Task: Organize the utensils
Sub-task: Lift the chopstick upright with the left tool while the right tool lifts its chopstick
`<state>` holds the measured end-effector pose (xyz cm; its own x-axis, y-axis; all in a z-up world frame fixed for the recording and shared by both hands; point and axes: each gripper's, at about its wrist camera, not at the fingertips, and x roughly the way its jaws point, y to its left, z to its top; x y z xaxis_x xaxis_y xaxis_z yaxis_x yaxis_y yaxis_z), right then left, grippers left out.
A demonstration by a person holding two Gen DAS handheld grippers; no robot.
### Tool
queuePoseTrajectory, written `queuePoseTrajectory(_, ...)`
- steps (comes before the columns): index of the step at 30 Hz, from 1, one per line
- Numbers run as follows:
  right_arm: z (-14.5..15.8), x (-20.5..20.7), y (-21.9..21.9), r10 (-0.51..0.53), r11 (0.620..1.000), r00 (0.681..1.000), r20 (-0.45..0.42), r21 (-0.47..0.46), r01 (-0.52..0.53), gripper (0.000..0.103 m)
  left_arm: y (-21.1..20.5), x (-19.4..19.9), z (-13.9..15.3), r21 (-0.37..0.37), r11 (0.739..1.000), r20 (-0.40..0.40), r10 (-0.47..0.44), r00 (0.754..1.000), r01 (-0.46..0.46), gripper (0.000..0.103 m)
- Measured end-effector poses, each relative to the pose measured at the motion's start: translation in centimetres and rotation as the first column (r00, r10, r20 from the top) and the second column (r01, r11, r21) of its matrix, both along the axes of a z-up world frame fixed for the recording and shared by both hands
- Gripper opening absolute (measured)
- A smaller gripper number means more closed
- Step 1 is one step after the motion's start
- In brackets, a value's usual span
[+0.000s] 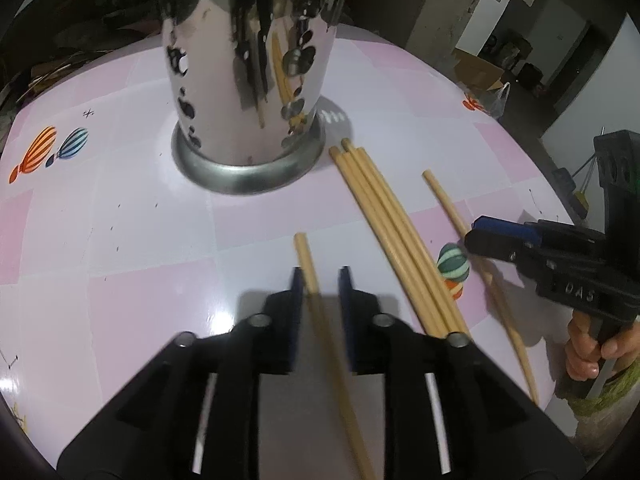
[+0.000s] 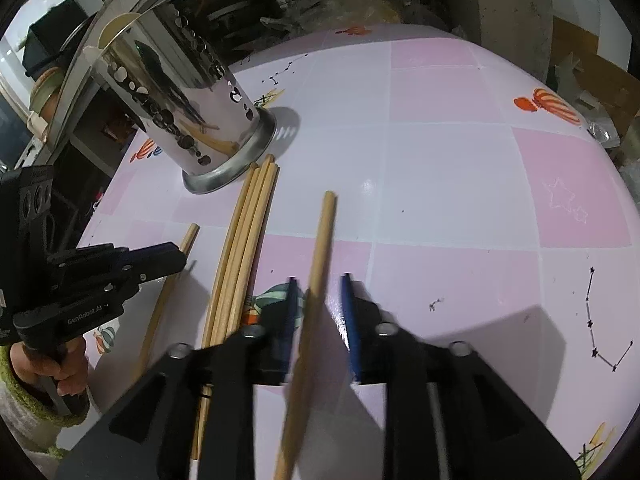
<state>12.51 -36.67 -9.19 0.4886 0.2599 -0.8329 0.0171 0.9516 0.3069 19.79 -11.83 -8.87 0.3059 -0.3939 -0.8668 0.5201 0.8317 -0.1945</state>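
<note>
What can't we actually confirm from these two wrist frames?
- Left wrist view: holder top cut off by the frame edge; contents unseen.
- Right wrist view: holder's rim visible, inside faces away.
- Left gripper: chopstick lies between the jaws; motion blur hides any pad contact.
- Right gripper: same with its chopstick.
- Bundle of chopsticks: near ends hidden behind gripper bodies in both views.

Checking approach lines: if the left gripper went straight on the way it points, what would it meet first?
Probably the tabletop just past the chopstick lying between its jaws; the perforated metal holder stands farther ahead. Depth is hard to judge here.
</note>
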Motion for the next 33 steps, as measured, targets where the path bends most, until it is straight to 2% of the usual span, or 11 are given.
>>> queuePoseTrajectory(10, 0.1, 1.5, 1.5, 0.047, 0.998, 0.999, -0.004, -0.051, -0.048, 0.028, -1.2, 0.1, -0.1, 0.067, 0.998, 0.011, -0.006, 1.000, 0.005, 0.021)
queuePoseTrajectory(14, 0.2, 2.3, 2.6, 0.073, 0.992, 0.997, -0.006, -0.101, -0.074, 0.028, -1.8, 0.0, -0.1, 0.085, 0.996, 0.013, -0.007, 1.000, 0.006, 0.020)
queuePoseTrajectory(18, 0.3, 3.0, 3.4, 0.080, 0.984, 0.997, -0.023, -0.160, -0.082, 0.026, -2.0, -0.2, -0.2, 0.126, 0.992, 0.038, -0.011, 0.999, 0.006, 0.009)
queuePoseTrajectory(20, 0.3, 3.2, 3.9, 0.079, 0.973, 0.996, -0.033, -0.215, -0.084, 0.022, -1.8, -0.1, -0.1, 0.124, 0.992, 0.039, -0.012, 0.999, 0.007, 0.009)
queuePoseTrajectory(23, 0.4, 3.4, 4.2, 0.070, 0.965, 0.996, -0.048, -0.248, -0.079, 0.015, -1.7, -0.3, -0.1, 0.121, 0.993, 0.045, -0.008, 0.999, 0.003, 0.008)
queuePoseTrajectory(24, 0.4, 3.5, 4.1, 0.062, 0.969, 0.996, -0.056, -0.234, -0.074, 0.010, -1.7, -0.3, -0.2, 0.120, 0.993, 0.048, -0.007, 0.999, 0.001, 0.008)
queuePoseTrajectory(27, 0.4, 3.8, 3.7, 0.052, 0.978, 0.996, -0.068, -0.198, -0.064, 0.007, -1.4, -0.1, -0.2, 0.104, 0.995, 0.041, 0.003, 0.999, -0.007, 0.006)
queuePoseTrajectory(29, 0.9, 3.7, 3.5, 0.047, 0.984, 0.997, -0.054, -0.170, -0.055, 0.007, -0.9, 0.1, 0.0, 0.074, 0.997, 0.022, 0.016, 1.000, -0.018, 0.005)
queuePoseTrajectory(33, 2.6, 3.2, 3.4, 0.046, 0.986, 0.999, -0.008, -0.160, -0.047, 0.007, 0.1, -0.1, 1.2, 0.024, 0.999, 0.042, 0.037, 0.998, -0.039, 0.005)
